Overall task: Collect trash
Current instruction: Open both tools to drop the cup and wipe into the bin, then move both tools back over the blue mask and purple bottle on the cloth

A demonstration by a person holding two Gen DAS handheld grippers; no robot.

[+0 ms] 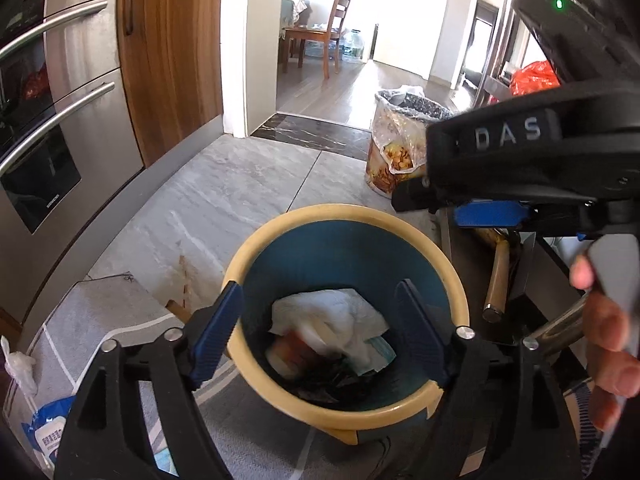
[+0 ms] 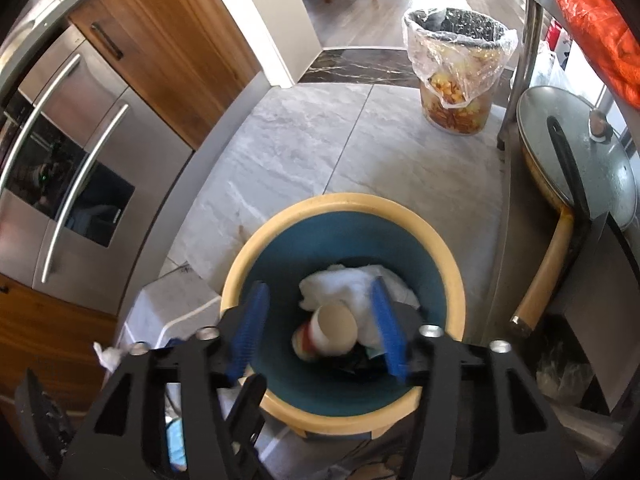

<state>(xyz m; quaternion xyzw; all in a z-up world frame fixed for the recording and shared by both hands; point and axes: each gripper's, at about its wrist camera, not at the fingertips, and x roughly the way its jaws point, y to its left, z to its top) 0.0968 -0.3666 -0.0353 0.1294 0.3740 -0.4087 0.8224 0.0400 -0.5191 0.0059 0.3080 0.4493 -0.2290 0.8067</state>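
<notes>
Both jaws stand apart and empty: my left gripper (image 1: pixel 320 334) and right gripper (image 2: pixel 320 334) hang over the blue bin (image 2: pixel 448 264). Between the fingers, low in frame, I see white tissue (image 1: pixel 340 312) and a paper cup (image 2: pixel 332 330) inside it.

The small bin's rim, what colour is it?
Pale yellow rim, teal inside; the right wrist view shows it best.
</notes>
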